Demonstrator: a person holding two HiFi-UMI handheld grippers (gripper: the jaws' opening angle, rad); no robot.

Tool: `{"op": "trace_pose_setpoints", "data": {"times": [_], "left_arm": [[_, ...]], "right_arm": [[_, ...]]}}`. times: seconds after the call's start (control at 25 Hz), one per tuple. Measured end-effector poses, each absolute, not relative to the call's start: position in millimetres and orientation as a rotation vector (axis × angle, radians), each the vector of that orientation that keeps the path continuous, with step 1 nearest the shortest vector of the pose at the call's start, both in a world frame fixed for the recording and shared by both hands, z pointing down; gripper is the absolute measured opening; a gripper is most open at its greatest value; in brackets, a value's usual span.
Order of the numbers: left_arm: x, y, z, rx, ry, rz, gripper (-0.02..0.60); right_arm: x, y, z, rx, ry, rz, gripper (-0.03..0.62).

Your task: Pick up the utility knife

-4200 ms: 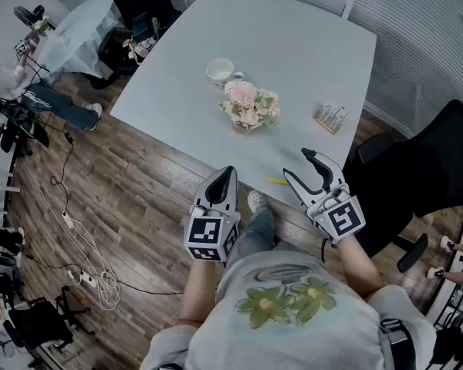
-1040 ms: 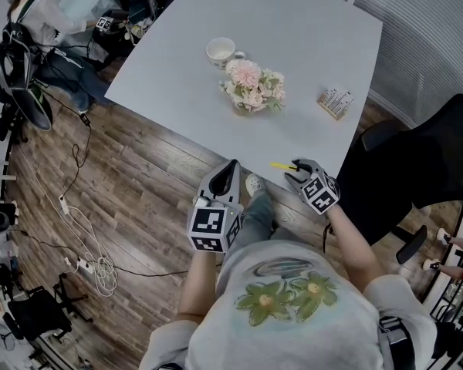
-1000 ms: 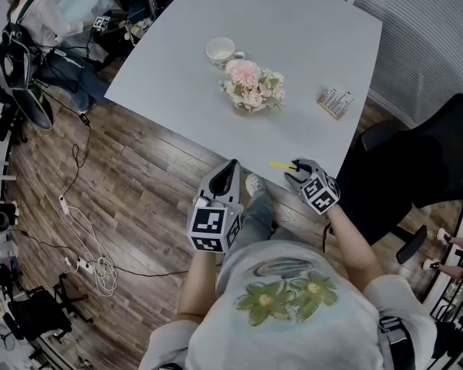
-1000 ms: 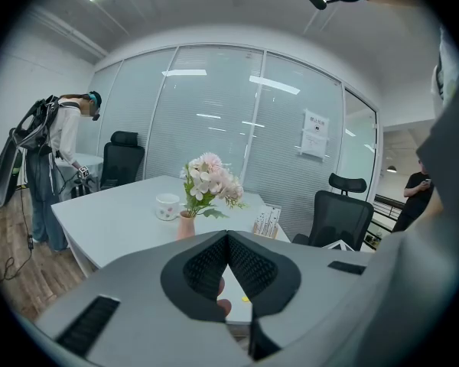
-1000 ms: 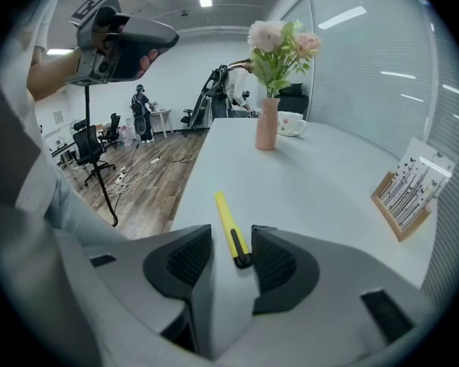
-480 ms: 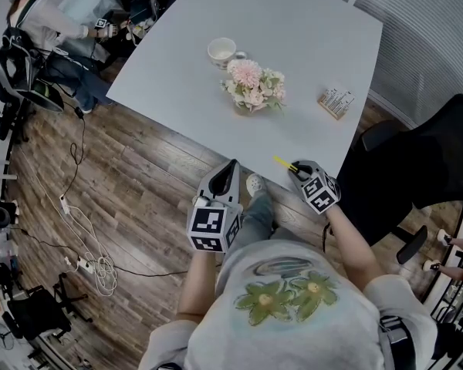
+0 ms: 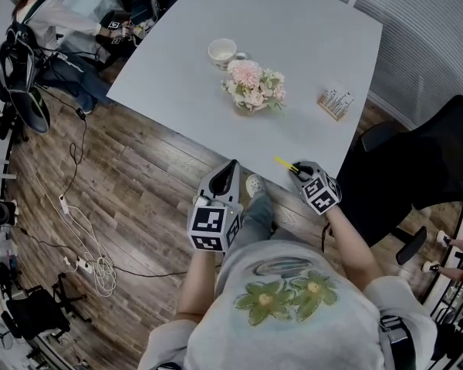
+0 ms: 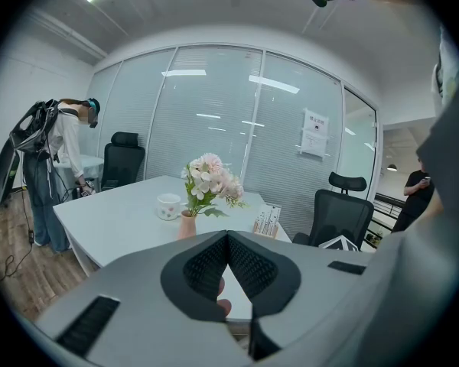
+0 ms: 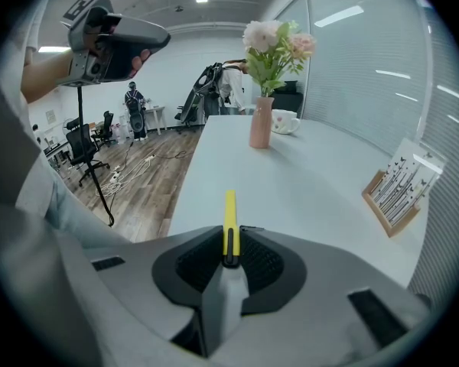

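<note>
The left gripper hangs off the near edge of the desk, above the floor, pointing toward 12 o'clock. In the left gripper view its jaws meet at the tips with nothing clamped between them, so it is closed and empty.

At about 3 o'clock from it lies the utility knife, a slim yellow bar at the near edge of the desk. In the head view its long axis runs from 10 o'clock to 4 o'clock. The free end points toward 10 o'clock, inward over the desk, and the other end disappears into the right gripper.

The right gripper view shows this plainly. The jaws have just been closing, and they now pinch the dark rear end of the utility knife, which sticks out of the right gripper toward 12 o'clock, in line with the jaws. The right gripper is tipped downward toward the desk.

Whether the free end touches the desk or hangs just above it I cannot tell.

Since the right gripper already grips the utility knife, the coming move looks like a plain lift. Only one end is held, so the long free end may sag or swivel.
</note>
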State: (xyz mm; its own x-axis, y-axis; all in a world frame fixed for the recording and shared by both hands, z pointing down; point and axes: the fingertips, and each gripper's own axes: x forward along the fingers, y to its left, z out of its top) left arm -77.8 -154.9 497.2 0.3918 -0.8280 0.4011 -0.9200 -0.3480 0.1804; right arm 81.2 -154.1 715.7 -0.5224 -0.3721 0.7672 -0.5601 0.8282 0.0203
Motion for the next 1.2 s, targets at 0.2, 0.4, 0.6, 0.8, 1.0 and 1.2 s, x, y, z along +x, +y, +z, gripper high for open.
{"op": "trace_pose_setpoints", "data": {"times": [0.2,0.4,0.6,0.8,1.0,1.2], "left_arm": [[-76.7,-153.6,494.1,2.281,-1.510,0.341,0.002],[-75.3,-152.9,494.0,2.284,-1.510,0.347,0.002],[-76.5,-153.9,492.0,2.283,-1.518,0.347,0.002],[-75.5,-154.2,492.9,2.282,-1.524,0.348,0.002],[-75.0,-154.6,488.5,2.284,-1.525,0.345,0.002],[-74.5,-152.6,487.9,2.285,-1.529,0.344,0.002]], "right_arm": [[82.3,-155.4,705.4,0.671,-2.178,0.263,0.067],[82.1,-156.2,697.5,0.671,-2.191,0.265,0.067],[80.7,-155.8,693.2,0.677,-2.211,0.282,0.067],[80.1,-155.0,689.1,0.671,-2.220,0.282,0.067],[77.8,-154.3,676.1,0.675,-2.233,0.290,0.067],[75.0,-154.7,661.4,0.678,-2.250,0.268,0.067]]}}
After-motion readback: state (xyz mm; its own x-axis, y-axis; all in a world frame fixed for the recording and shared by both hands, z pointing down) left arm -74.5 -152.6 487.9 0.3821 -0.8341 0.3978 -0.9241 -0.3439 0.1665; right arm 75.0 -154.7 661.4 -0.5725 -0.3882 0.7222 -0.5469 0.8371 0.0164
